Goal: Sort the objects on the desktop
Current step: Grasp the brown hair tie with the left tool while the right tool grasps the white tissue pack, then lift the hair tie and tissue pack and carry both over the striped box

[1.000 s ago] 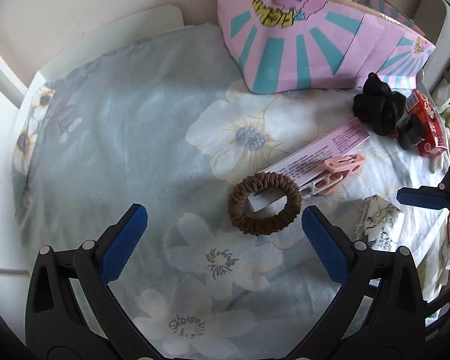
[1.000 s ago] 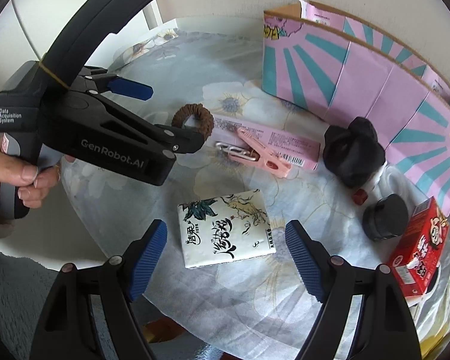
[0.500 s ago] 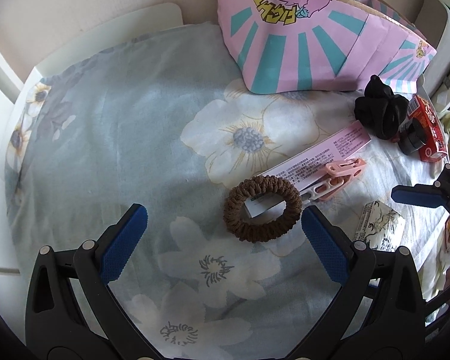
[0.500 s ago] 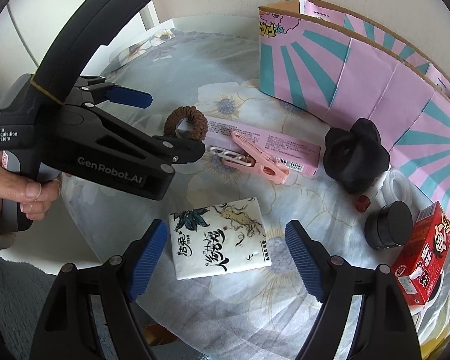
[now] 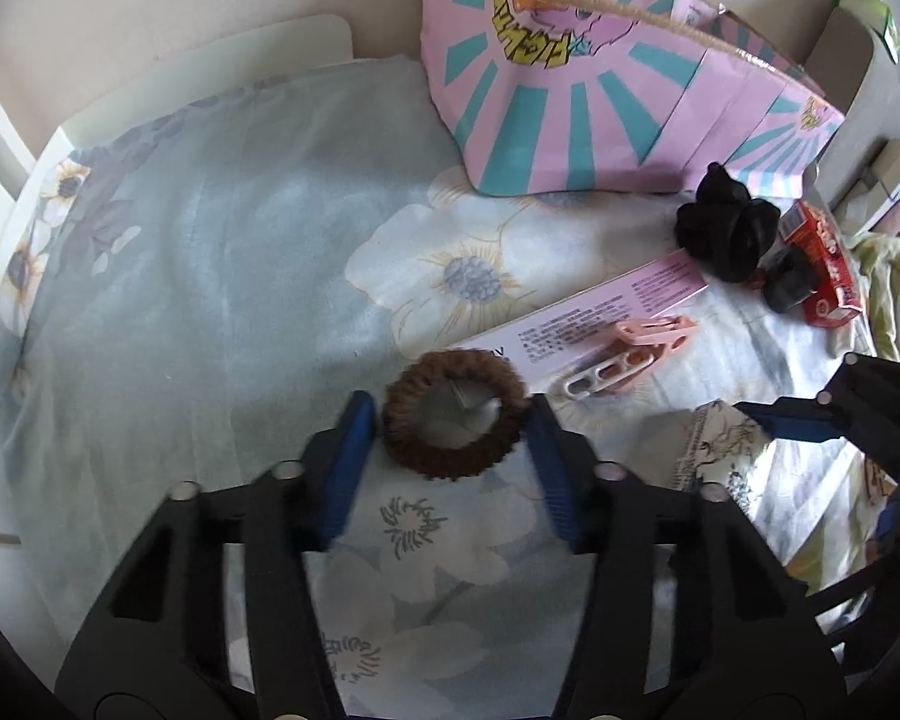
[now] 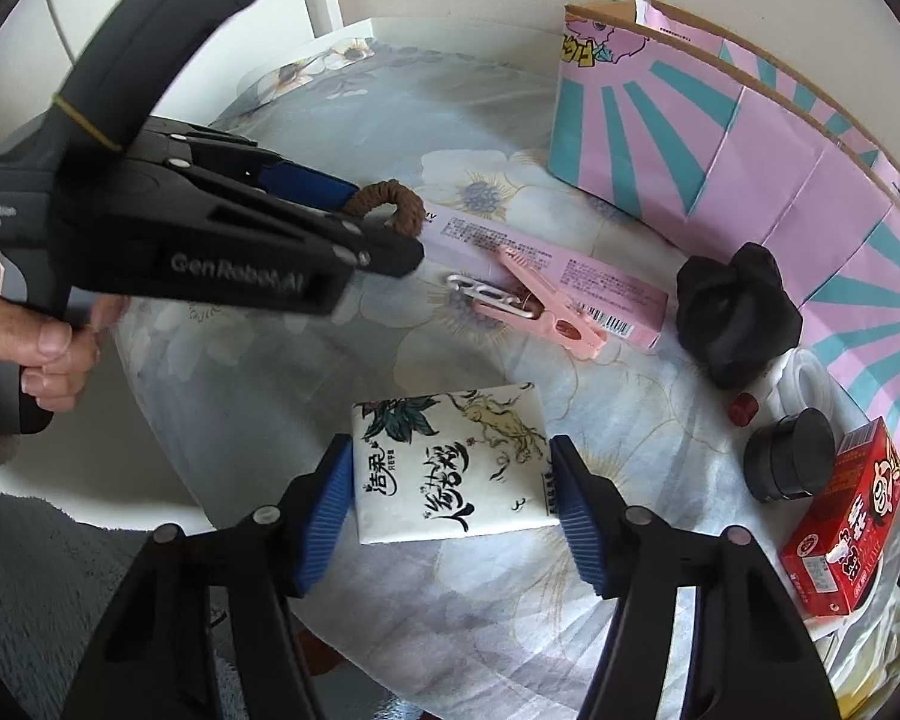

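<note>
A brown hair tie (image 5: 453, 414) lies on the floral cloth, partly over a long pink box (image 5: 594, 318). My left gripper (image 5: 453, 420) has its blue pads on both sides of the hair tie, touching or nearly touching it. It shows in the right wrist view (image 6: 354, 222) at the hair tie (image 6: 393, 207). A white tissue pack (image 6: 453, 471) with black lettering lies flat between the pads of my right gripper (image 6: 453, 495), which press its two sides. A pink clothes peg (image 6: 540, 294) rests on the pink box (image 6: 576, 276).
A tall pink and teal cardboard box (image 6: 750, 120) stands at the back. A black cloth lump (image 6: 735, 312), a black lid (image 6: 789, 462), a small red cap (image 6: 741, 408) and a red carton (image 6: 843, 516) lie at the right. The table edge (image 6: 168, 420) runs along the left.
Both grippers have narrowed a lot. The left one moved forward and closed around the hair tie. The right one moved forward and closed onto the tissue pack.
</note>
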